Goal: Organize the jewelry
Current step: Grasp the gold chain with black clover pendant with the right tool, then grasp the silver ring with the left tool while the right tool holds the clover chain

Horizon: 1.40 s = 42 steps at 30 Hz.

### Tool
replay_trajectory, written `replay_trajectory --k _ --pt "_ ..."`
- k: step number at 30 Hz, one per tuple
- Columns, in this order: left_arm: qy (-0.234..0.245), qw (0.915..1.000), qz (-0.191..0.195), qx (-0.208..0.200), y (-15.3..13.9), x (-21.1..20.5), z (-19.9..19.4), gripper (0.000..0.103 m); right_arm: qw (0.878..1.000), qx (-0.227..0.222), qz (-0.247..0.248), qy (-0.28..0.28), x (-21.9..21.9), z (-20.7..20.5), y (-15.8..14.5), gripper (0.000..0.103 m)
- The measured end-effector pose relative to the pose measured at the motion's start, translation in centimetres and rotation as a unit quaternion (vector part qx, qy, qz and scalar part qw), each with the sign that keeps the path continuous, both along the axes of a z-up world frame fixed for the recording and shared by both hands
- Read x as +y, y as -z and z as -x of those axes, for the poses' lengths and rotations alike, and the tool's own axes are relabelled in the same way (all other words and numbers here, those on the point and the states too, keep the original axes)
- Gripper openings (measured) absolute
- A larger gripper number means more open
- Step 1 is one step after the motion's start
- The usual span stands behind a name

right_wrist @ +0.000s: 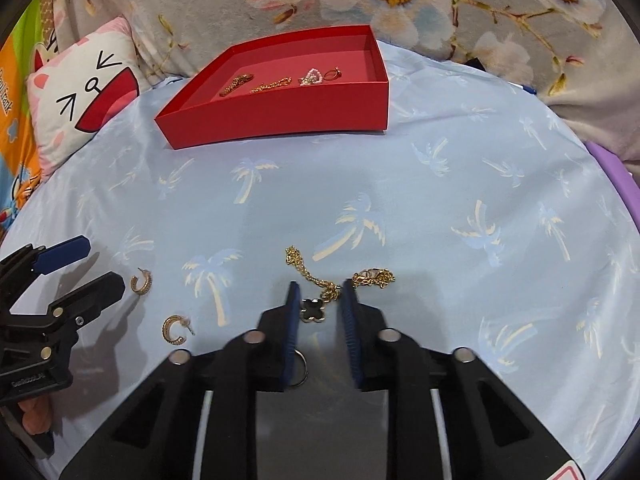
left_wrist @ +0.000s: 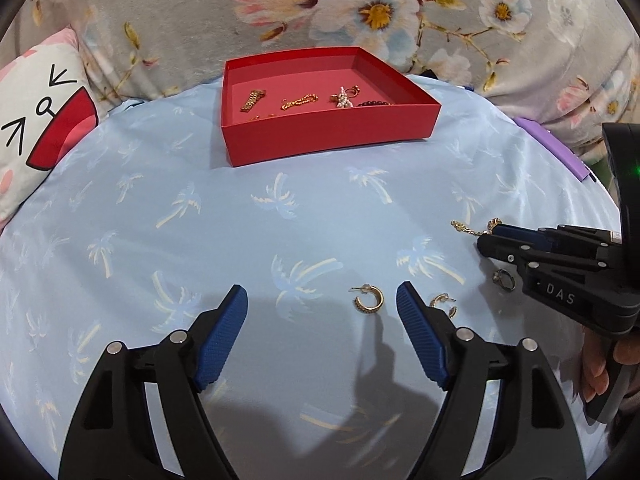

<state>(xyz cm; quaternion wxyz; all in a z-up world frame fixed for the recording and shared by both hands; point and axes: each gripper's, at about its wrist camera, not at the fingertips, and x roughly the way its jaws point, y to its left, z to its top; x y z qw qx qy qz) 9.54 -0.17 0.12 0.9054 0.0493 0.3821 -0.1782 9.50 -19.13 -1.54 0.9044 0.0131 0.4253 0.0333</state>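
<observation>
A red tray point(left_wrist: 328, 136) point(right_wrist: 280, 120) at the back holds several gold and pearl pieces. My left gripper point(left_wrist: 322, 296) is open and low over the blue cloth, with one gold hoop earring point(left_wrist: 368, 300) between its fingers and a second hoop point(left_wrist: 442, 303) just outside the right finger. My right gripper point(right_wrist: 320, 292) is open and narrow around a gold chain necklace point(right_wrist: 316, 276) with a black clover pendant point(right_wrist: 313, 310); the jaws do not touch it. A ring point(right_wrist: 298, 368) point(left_wrist: 505, 279) lies under the right gripper. Both hoops also show in the right wrist view point(right_wrist: 141, 281) point(right_wrist: 175, 330).
Blue palm-print cloth point(left_wrist: 280, 220) covers the surface. A cat-face pillow point(left_wrist: 36, 120) lies at the left and a floral blanket point(left_wrist: 320, 8) behind. A purple edge point(left_wrist: 552, 148) shows at the right. The person's hand point(left_wrist: 600, 364) holds the right gripper.
</observation>
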Motion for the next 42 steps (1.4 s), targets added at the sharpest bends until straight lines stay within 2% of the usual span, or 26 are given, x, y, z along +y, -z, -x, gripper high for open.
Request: replay_trajectory --k 6,14,19,27,36,42 --pt "-0.002 0.9999 0.004 0.011 0.2 0.1 -0.3 0.074 1.000 -0.002 -0.005 0.010 -0.5 0.2 -0.1 0.013" --pt "0.020 0.9995 -0.007 0.022 0.5 -0.8 -0.3 0.074 0.999 -0.012 -0.030 0.027 -2.5 1.6 -0.3 0.013" --pt "0.016 0.9991 -0.015 0.036 0.9 -1.1 -0.8 0.065 0.999 -0.009 -0.037 0.027 -2.7 1.6 -0.2 0.013" --pt "0.038 0.9987 0.006 0.033 0.6 -1.9 0.6 0.065 0.998 -0.017 -0.041 0.042 -3.9 2.2 -0.8 0.013" --pt "0.102 0.9934 0.023 0.047 0.4 -6.8 1.9 0.066 0.996 -0.015 -0.056 0.072 -6.4 3.5 -1.2 0.013" --pt "0.115 0.9920 0.014 0.049 0.7 -10.2 2.0 0.065 0.996 -0.018 -0.063 0.064 -6.7 4.5 -1.5 0.013"
